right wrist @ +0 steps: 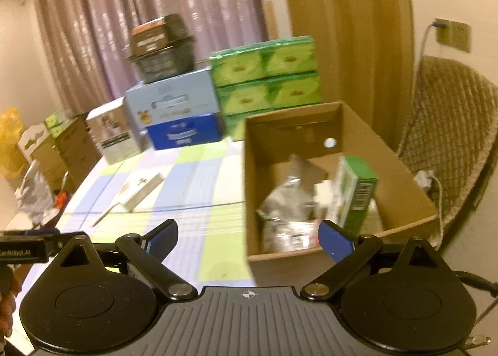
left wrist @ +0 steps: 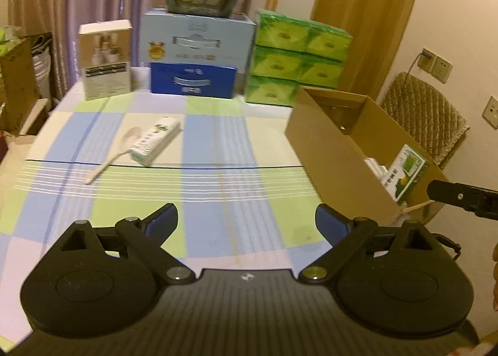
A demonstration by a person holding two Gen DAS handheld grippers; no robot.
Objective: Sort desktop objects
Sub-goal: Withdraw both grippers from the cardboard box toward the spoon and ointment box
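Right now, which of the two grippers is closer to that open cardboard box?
The right gripper. It hangs open at the cardboard box's near edge, one finger over the contents. The left gripper, also open, hangs over the checked tablecloth, with the box off to its right.

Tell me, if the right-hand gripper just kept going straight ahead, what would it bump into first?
Most likely the cardboard box. The open right gripper points at its near wall and the silver bags inside. Whether it would strike or clear the rim is hard to judge.
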